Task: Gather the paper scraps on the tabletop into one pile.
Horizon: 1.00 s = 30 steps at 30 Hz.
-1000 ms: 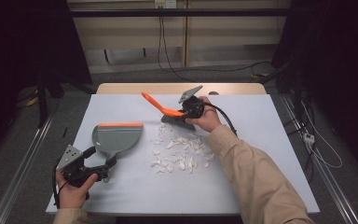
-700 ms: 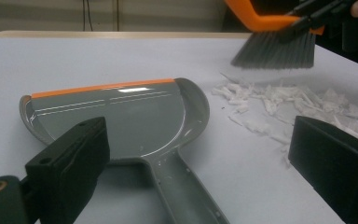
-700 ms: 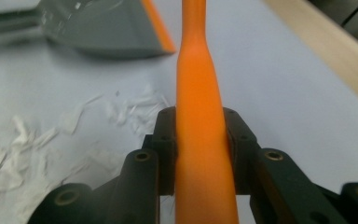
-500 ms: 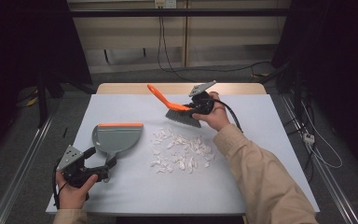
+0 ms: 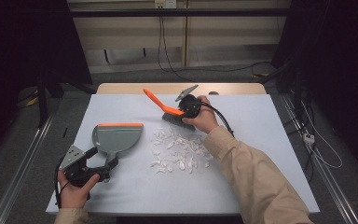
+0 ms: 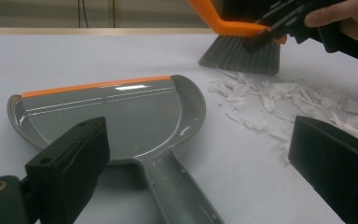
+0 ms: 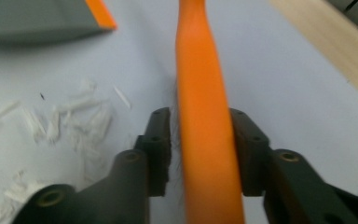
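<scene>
- Brush, one: orange handle, grey bristles. It stands at the far edge of the scrap pile, bristles down on or just above the table, handle slanting up and away to the left.
- Right gripper, one: clenched on the brush handle; in the right gripper view both black jaws press the orange handle from either side.
- Paper scraps, one loose pile, pieces too many and too small to count: white shreds spread on the table between brush and dustpan. None are visible inside the pan.
- Dustpan, one: grey with an orange lip, lying flat to the left of the scraps, its handle pointing toward the person.
- Left gripper, one: at the dustpan's handle. In the left gripper view its jaws stand wide apart with the handle between them, not pressing it, so released.
- Table, one: pale blue-grey top with a wooden strip at the far edge.
- Progress, as judged: early. Brush is in hand and placed behind the pile; pan is laid out but not gripped. Left to do: take hold of the pan, sweep the scraps into it.
</scene>
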Each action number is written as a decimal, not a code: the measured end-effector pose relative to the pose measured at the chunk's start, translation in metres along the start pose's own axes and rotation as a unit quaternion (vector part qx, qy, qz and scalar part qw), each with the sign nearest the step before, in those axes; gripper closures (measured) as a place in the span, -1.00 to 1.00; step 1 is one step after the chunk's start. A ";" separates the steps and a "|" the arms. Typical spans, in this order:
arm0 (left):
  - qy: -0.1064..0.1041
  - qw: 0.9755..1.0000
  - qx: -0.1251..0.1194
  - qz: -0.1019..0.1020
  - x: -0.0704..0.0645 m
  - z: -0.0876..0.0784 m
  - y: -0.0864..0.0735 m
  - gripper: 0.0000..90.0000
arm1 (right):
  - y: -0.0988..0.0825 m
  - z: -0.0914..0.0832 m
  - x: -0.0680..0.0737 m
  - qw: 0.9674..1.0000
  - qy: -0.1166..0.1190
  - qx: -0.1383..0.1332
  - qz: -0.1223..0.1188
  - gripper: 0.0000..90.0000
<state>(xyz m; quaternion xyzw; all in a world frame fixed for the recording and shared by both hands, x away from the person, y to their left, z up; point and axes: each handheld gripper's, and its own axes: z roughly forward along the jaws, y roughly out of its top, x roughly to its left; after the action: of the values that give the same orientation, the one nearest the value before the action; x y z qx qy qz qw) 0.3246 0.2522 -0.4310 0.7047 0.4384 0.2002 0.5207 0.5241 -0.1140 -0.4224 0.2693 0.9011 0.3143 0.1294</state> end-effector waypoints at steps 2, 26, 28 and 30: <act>0.000 1.000 0.001 0.001 0.000 0.000 0.000 -0.89 | 0.000 0.002 0.002 1.000 0.007 0.000 -0.003 0.58; -0.001 1.000 0.006 0.003 -0.001 -0.001 -0.002 -0.89 | -0.001 0.000 0.016 0.994 0.063 -0.047 -0.079 0.58; -0.003 1.000 0.008 0.005 -0.001 0.000 -0.002 -0.89 | -0.002 0.006 0.017 0.993 0.069 -0.050 -0.081 0.58; -0.004 1.000 0.009 0.005 -0.001 0.001 -0.002 -0.89 | -0.003 0.005 0.024 0.992 0.075 -0.045 -0.094 0.58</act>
<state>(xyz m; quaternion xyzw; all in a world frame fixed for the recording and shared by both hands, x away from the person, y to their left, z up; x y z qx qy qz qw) 0.3239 0.2513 -0.4328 0.7122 0.4344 0.1967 0.5151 0.5053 -0.0997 -0.4292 0.1528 0.9146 0.3600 0.1024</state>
